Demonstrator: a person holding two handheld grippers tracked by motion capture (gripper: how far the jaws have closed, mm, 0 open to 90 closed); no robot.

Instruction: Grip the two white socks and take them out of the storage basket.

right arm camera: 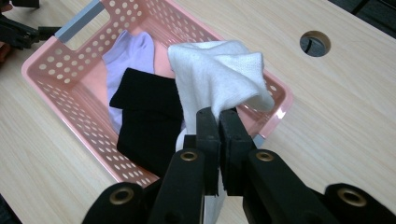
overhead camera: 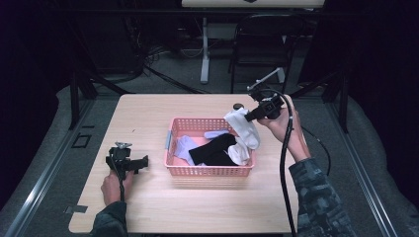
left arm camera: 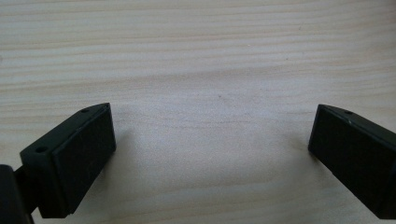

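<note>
A pink perforated basket point(overhead camera: 207, 171) point(right arm camera: 56, 88) sits mid-table with a lavender sock point(overhead camera: 184, 147) point(right arm camera: 126, 51), a black sock point(overhead camera: 213, 150) point(right arm camera: 149, 121) and another white sock point(overhead camera: 239, 154) inside. My right gripper point(overhead camera: 247, 118) point(right arm camera: 217, 114) is shut on a white sock point(overhead camera: 243, 127) point(right arm camera: 219, 77), which hangs above the basket's right end. My left gripper point(overhead camera: 144, 163) point(left arm camera: 212, 140) rests on the table left of the basket, jaws wide apart over bare wood, nothing between them.
The light wooden table point(overhead camera: 148, 113) has a round cable hole point(overhead camera: 238, 105) point(right arm camera: 315, 43) behind the basket. A folding chair point(overhead camera: 262, 44) and a desk leg point(overhead camera: 204, 49) stand beyond the far edge. Dark floor surrounds the table.
</note>
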